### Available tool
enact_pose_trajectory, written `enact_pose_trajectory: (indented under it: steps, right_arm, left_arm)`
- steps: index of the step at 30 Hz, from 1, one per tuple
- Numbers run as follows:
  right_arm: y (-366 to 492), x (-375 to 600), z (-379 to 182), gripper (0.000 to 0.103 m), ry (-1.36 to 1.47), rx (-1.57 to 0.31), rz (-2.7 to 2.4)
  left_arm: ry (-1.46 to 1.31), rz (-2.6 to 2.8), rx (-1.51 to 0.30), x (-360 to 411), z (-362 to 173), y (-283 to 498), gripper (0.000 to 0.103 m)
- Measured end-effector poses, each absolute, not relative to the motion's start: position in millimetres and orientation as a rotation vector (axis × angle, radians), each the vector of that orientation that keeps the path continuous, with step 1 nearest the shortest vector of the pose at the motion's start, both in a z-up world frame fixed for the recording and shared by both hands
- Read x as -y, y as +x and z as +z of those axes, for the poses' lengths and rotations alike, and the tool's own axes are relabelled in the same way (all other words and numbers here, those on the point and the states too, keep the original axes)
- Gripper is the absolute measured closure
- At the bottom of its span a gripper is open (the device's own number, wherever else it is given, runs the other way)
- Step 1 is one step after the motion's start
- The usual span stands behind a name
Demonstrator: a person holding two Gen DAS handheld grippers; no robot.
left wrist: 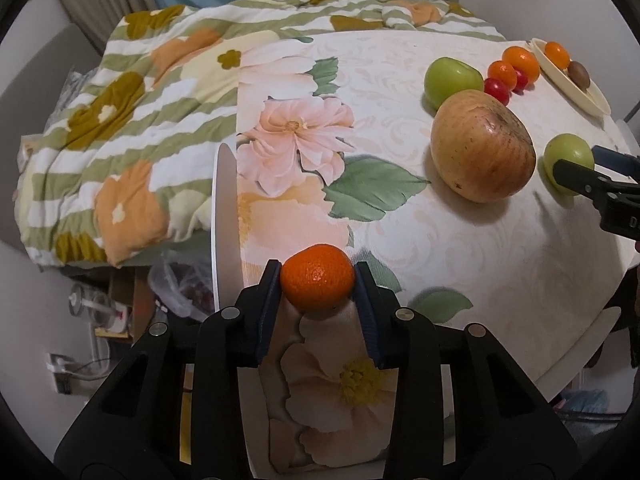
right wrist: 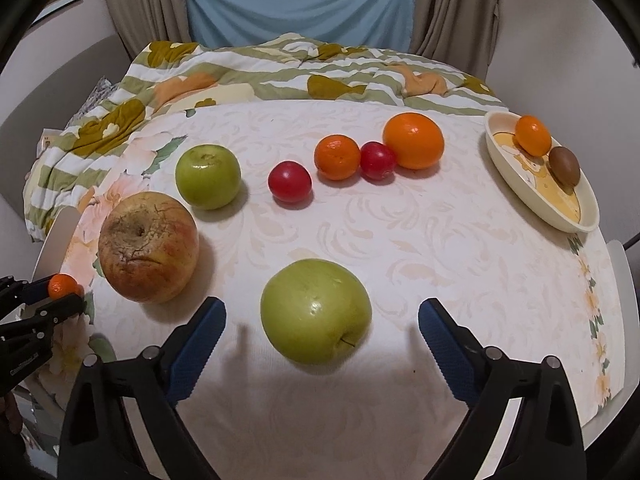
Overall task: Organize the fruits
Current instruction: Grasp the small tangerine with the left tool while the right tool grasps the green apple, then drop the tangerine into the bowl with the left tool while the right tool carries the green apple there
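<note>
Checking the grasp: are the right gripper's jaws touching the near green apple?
Apart. The right wrist view shows tablecloth between the near green apple and each jaw of the right gripper.

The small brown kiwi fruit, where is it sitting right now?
In the right wrist view the small brown kiwi fruit lies in the cream oval dish at the table's far right, just beside a small orange mandarin in that dish.

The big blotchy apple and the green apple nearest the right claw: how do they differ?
The blotchy apple is yellow-red, wrinkled and cracked around its stem pit; the green apple is smooth and evenly green. The blotchy apple sits clear of the right claw; the green apple lies between its open jaws. Both rest on the tablecloth.
</note>
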State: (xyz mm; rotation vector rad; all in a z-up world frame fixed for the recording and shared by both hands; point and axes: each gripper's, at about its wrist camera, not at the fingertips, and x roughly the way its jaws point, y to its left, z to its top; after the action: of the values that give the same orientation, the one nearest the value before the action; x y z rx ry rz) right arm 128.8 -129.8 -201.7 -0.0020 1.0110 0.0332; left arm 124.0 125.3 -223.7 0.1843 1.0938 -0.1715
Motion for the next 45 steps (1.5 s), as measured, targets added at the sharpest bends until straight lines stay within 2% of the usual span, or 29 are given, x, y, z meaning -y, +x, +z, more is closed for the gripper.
enact_pose_trajectory:
  steps: [9, 12, 28, 45]
  right_arm:
    - [139, 124, -213, 0.033, -0.023, -1.041, 0.046]
    - [139, 125, -214, 0.05, -0.02, -1.044, 0.037]
    - [121, 132, -184, 0.05, 0.012, -1.005, 0.047]
    - [108, 194, -102, 0.05, 0.071, -0.91, 0.004]
  left_arm:
    - [0.172, -0.19, -1.084, -122, -219, 118, 0.06]
    - [0.168, -0.193, -1.077, -121, -217, 115, 0.06]
    - [0.168, -0.214, -1.013, -116, -181, 103, 0.06]
    - [0.122, -0.231, -0.861, -70, -90, 121, 0.06]
